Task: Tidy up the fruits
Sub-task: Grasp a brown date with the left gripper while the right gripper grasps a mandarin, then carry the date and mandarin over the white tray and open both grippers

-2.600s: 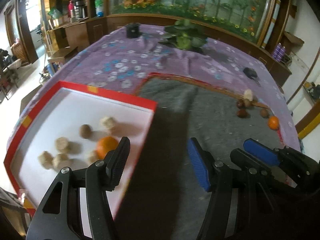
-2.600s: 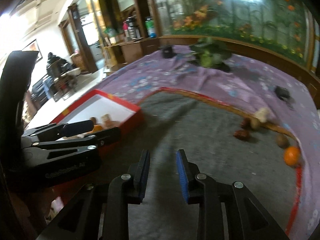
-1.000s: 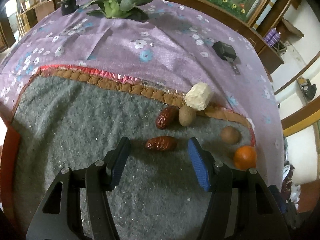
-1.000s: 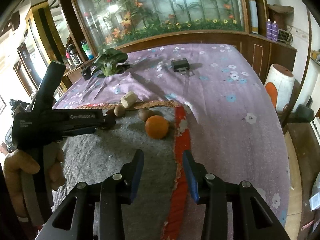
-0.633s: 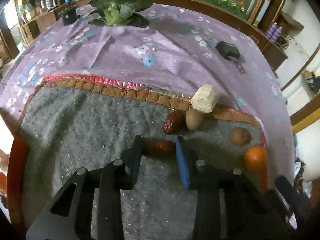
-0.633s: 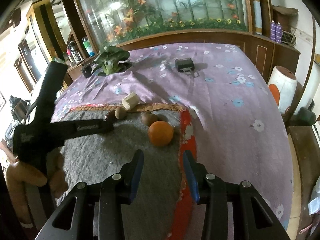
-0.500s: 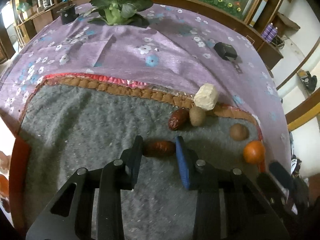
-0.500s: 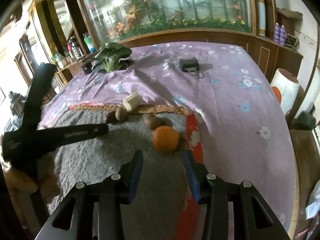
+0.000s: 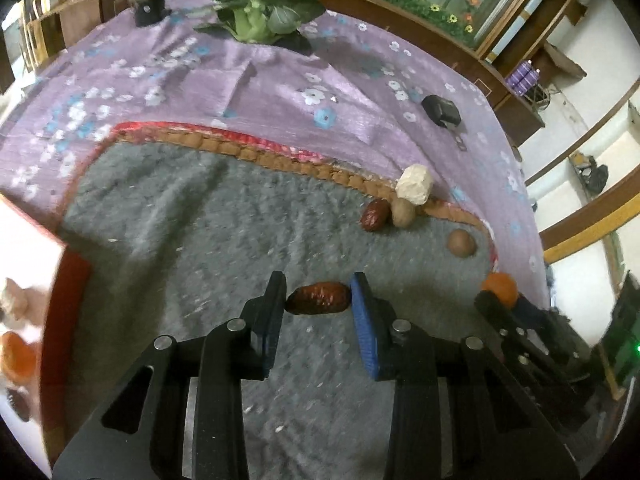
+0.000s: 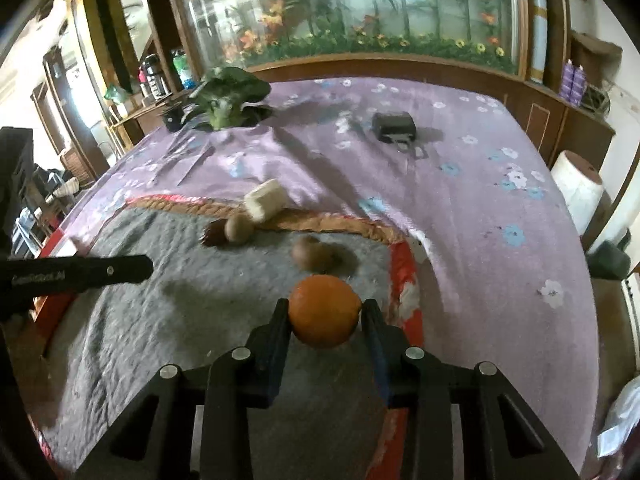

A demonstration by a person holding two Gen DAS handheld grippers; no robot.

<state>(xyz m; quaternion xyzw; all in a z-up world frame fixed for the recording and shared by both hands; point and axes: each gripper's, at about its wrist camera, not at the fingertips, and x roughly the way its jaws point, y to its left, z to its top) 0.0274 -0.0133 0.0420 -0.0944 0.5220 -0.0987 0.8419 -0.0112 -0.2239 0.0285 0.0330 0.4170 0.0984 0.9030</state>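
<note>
Grippers clamp date (image 9: pixel 319 298), orange (image 10: pixel 324 311) near mat edge (image 10: pixel 402 276).

Open room: grey mat (image 9: pixel 192 232) bare across its middle; wide passage between box and fruit cluster
Left edge: red-walled box (image 9: pixel 66 304) blocks the way
Far right: second date (image 9: pixel 375 215), two kiwis (image 9: pixel 403 212), pale block (image 9: pixel 415 178) crowd the mat border
Beyond: leafy plant (image 9: pixel 260 4); black device (image 9: pixel 441 111) on purple cloth (image 9: pixel 280 92)

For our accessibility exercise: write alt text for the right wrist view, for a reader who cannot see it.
The right claw grips an orange over a grey mat on a purple floral cloth. Beyond lie two brown fruits, a red date and a pale block; the left claw's arm enters from the left.
</note>
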